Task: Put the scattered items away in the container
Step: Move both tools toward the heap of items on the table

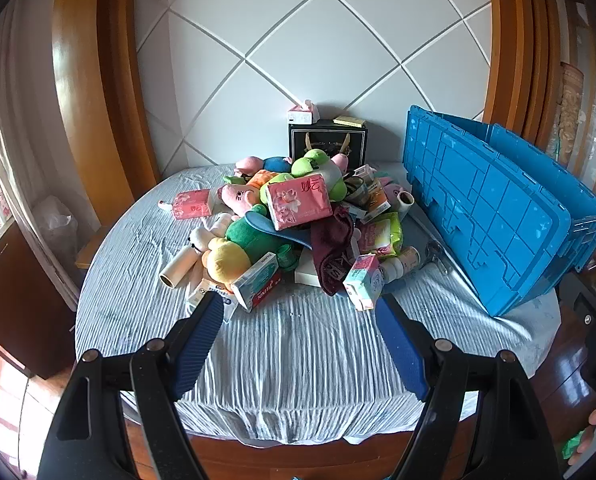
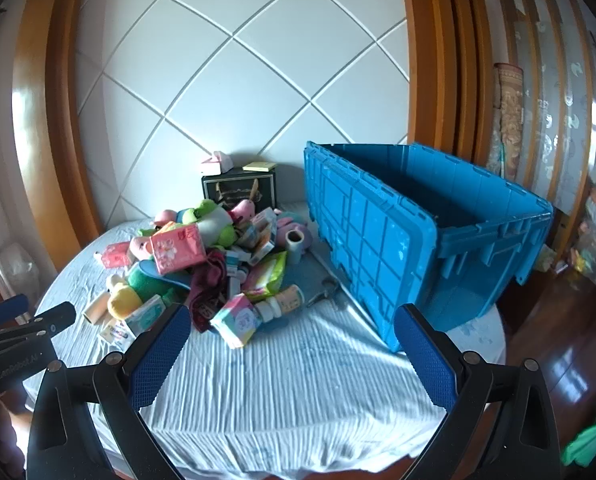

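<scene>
Nothing appears to be tidied yet: the whole job is still lying ahead, judging from how things are sitting. The items are resting in one heap point(image 1: 293, 224) on the round table point(image 1: 298, 360), which is wearing a wrinkled pale cloth. In that heap are sitting stuffed toys point(image 1: 253, 240), a pink tissue pack point(image 1: 300, 200) on top, a second pink pack point(image 1: 191, 205) lying apart to the left, a dark red cloth point(image 1: 332, 248), a small pastel box point(image 1: 362, 282) and a teal-and-red carton point(image 1: 257, 286) at the near edge, a paper roll point(image 1: 177, 268) and a couple of small bottles point(image 1: 404, 262).

The blue crate point(image 2: 418, 248) is standing on the table just beside the heap, on the right, with one lid flap point(image 2: 362, 240) hanging down its near side (the flap is facing the heap). What is showing of its inside looks dark and empty, though the floor of it is partly hidden, so I cannot say for sure that nothing is lying there.

The left gripper point(image 1: 298, 312) is hovering over the near part of the table, its jaws spread wide and holding nothing, pointing at the near edge of the heap. The right gripper point(image 2: 293, 328) is likewise gaping with nothing between its fingers, aiming between the heap and the crate.

A black box point(image 1: 328, 142) with small things on top is standing at the back by the wall; whether it belongs to the job is unclear.
</scene>
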{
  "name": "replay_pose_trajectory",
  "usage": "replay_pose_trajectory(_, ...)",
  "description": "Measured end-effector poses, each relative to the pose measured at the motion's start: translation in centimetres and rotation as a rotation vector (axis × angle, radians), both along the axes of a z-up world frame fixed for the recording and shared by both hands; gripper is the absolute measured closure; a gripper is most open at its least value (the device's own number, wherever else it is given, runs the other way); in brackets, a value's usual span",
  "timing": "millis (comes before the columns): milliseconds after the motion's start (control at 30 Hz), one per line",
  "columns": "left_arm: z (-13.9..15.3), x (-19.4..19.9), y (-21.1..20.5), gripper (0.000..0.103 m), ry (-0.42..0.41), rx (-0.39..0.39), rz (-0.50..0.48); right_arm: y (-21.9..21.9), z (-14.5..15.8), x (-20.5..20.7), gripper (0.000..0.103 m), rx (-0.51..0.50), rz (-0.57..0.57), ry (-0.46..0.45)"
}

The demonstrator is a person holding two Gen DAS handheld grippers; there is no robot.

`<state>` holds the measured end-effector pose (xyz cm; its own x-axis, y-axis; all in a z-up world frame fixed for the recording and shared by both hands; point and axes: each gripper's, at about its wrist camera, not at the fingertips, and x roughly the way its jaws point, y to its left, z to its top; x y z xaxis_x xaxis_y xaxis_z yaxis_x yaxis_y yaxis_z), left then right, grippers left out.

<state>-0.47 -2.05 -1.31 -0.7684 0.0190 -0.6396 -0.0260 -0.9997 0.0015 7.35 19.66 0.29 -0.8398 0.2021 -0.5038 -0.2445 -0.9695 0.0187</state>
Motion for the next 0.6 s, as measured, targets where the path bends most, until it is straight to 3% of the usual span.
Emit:
replay_pose_trajectory(267,-1.9,-1.6,-2.1,0.025,-0.044,0.002,0.006,-1.4,-1.5,-1.8,0.000,-0.009,-0.001,-0.037)
replay_pose_trajectory(433,-4.1,-3.9,-3.6,0.025,-0.093,0.063,0.006,-1.4,-2.6,-4.0,0.000,0.003,0.014,-0.039)
replay_pose_trajectory(500,-5.1,-5.1,-4.2,0.025,-0.092,0.085,0.013,-0.8,-3.6,-5.6,0.000,-0.002,0.023,-0.035)
replay_pose_trajectory(600,-7.0,-7.3,-5.2,0.025,-0.102,0.098,0.044,1.0,-6.6,-9.4,0.000,-0.058,0.068,-0.104)
